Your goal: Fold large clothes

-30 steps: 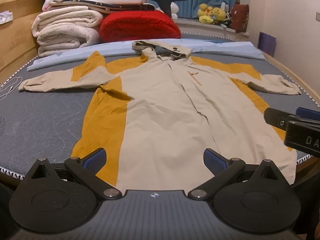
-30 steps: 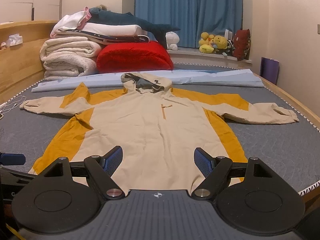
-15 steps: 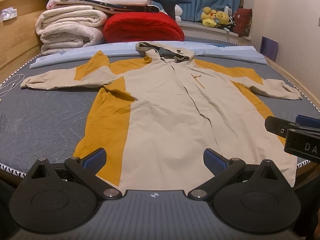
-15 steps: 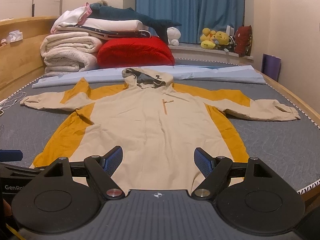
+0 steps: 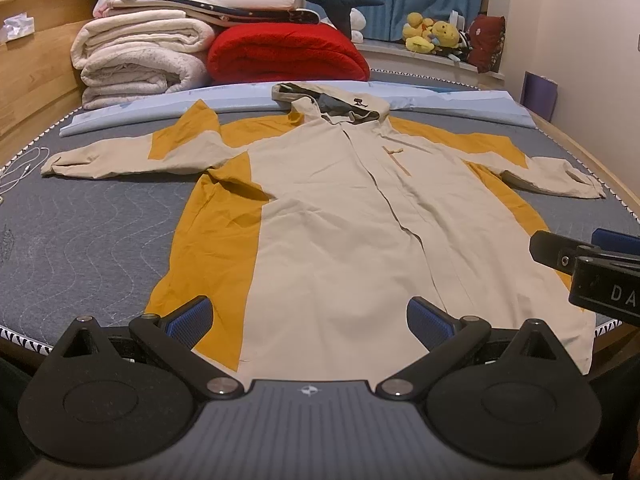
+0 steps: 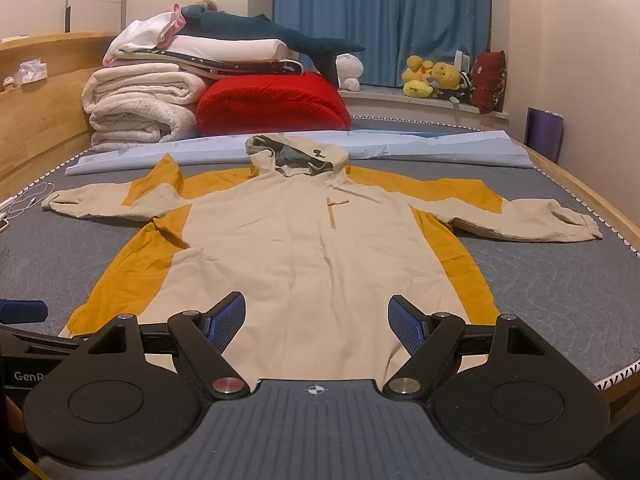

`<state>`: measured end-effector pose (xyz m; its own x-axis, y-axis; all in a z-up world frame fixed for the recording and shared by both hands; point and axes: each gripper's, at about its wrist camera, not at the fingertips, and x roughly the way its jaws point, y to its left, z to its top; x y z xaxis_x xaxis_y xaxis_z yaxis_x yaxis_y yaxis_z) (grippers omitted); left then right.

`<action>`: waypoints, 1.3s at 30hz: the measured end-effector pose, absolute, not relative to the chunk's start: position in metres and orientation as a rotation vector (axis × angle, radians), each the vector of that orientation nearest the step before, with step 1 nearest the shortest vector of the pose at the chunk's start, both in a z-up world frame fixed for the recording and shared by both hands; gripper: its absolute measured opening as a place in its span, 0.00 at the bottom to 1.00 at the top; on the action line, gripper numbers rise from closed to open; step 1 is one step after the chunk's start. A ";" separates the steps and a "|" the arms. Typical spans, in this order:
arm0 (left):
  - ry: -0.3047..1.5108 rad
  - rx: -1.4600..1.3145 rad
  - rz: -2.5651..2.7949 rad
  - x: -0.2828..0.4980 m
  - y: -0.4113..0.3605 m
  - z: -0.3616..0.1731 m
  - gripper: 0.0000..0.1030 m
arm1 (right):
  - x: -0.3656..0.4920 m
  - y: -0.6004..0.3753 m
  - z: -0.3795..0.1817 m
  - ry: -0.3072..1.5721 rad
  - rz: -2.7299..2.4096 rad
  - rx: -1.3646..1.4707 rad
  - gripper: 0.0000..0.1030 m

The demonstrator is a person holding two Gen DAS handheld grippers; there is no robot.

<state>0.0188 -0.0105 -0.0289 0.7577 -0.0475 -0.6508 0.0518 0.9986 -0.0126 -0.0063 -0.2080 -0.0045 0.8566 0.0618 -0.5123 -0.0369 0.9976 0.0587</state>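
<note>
- Left gripper [image 5: 308, 318]: jaws spread wide, nothing between them, poised over the near hem of the hoodie [image 5: 340, 220], toward its left side.
- Right gripper [image 6: 316, 322]: jaws likewise spread, gripping nothing, poised over the middle of the same hem. Its fingers also show at the right edge of the left wrist view.
- Hoodie: beige with mustard side panels, lying face up and flat on the grey quilted mattress [image 6: 560, 300]; both sleeves stretched out sideways, hood at the far end, hem at the near edge.
- White cable [image 6: 24, 200]: on the mattress beyond the left sleeve cuff.
- Light blue sheet [image 6: 420, 148]: lying across the mattress just behind the hood.
- Far end: folded white blankets [image 6: 140, 108] beside a red blanket [image 6: 272, 104]; more folded bedding and a dark plush shark on top.
- Window ledge: yellow stuffed toys [image 6: 432, 76] before blue curtains [image 6: 380, 20].
</note>
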 end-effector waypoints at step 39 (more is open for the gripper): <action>0.611 -0.088 0.086 0.346 0.180 -0.006 0.46 | 0.191 -0.218 0.092 0.390 0.152 0.076 0.39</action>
